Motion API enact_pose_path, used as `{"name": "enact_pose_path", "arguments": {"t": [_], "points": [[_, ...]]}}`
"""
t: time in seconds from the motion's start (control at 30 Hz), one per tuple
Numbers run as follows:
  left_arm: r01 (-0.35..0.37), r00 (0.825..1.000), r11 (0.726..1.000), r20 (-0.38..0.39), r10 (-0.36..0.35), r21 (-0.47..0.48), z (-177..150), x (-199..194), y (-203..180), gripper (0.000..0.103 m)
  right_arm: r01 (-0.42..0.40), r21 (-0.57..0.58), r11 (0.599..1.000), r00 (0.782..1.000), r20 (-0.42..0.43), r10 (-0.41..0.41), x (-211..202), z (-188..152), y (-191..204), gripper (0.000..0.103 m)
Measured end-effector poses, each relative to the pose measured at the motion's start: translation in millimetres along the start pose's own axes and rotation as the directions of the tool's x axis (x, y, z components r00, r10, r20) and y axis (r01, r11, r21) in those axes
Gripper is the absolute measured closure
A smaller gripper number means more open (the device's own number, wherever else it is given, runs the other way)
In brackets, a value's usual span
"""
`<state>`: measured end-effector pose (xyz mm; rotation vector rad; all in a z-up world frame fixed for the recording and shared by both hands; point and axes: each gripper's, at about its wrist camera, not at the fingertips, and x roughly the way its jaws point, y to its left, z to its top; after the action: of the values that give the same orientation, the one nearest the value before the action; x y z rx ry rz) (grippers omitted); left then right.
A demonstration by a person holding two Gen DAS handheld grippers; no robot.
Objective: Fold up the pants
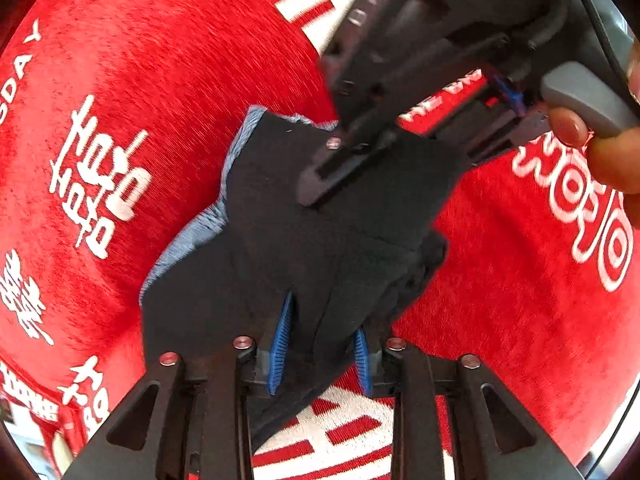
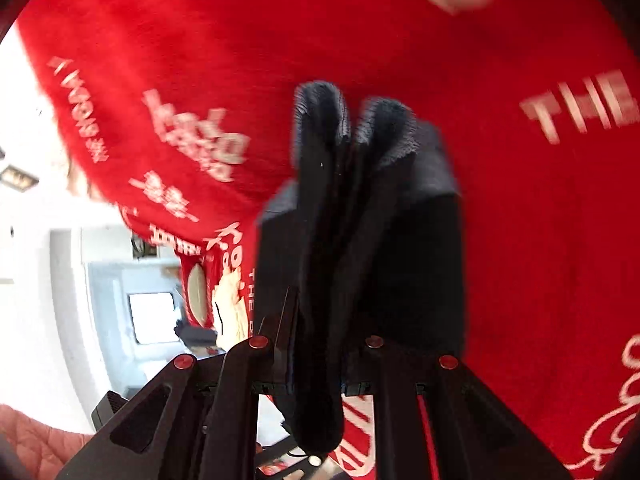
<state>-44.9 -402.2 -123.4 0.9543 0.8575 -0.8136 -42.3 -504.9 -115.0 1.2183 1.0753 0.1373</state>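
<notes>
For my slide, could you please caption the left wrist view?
Both grippers hold dark pants above a red printed cloth.

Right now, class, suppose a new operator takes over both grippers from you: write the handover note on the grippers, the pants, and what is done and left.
Left gripper: shut on a bunched fold of the dark pants.
Right gripper: shut on another gathered part of the pants, seen in both views.
Pants: lifted and bunched between the two grippers over the red printed cloth, pale lining showing along one edge.
Done: both grips taken.
Left: lay the pants flat, complete the fold, release.
</notes>
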Motion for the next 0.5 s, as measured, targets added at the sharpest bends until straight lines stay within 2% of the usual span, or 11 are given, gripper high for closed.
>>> {"name": "enact_pose_path", "arguments": {"t": [0.13,0.27,0.3,0.37,0.43,0.5], "points": [[0.006,0.999,1.0,-0.032,-0.006,0.015,-16,5,-3,0.05,-0.022,0.052,0.998,1.0,0.006,0.022,11,-12,-24,0.087],[0.044,0.998,0.999,-0.043,-0.045,-0.024,-26,-5,14,0.05,-0.005,0.047,0.999,1.0,0.017,0.004,8,-14,-27,0.085],[0.067,0.997,0.997,-0.044,-0.069,-0.045,-27,-9,22,0.049,0.023,0.027,0.999,1.0,0.015,-0.023,9,-15,-22,0.083],[0.085,0.996,0.992,-0.033,-0.088,-0.09,-31,-17,38,0.03,0.104,-0.013,0.995,0.995,0.008,-0.104,9,-16,-9,0.077],[0.088,0.996,0.985,0.007,-0.088,-0.15,-31,-31,58,0.029,0.213,-0.042,0.976,0.977,0.007,-0.213,6,-18,6,0.07],[0.091,0.996,0.971,0.021,-0.088,-0.219,-31,-40,83,0.029,0.337,-0.07,0.939,0.942,0.033,-0.335,0,-21,20,0.062]]}}
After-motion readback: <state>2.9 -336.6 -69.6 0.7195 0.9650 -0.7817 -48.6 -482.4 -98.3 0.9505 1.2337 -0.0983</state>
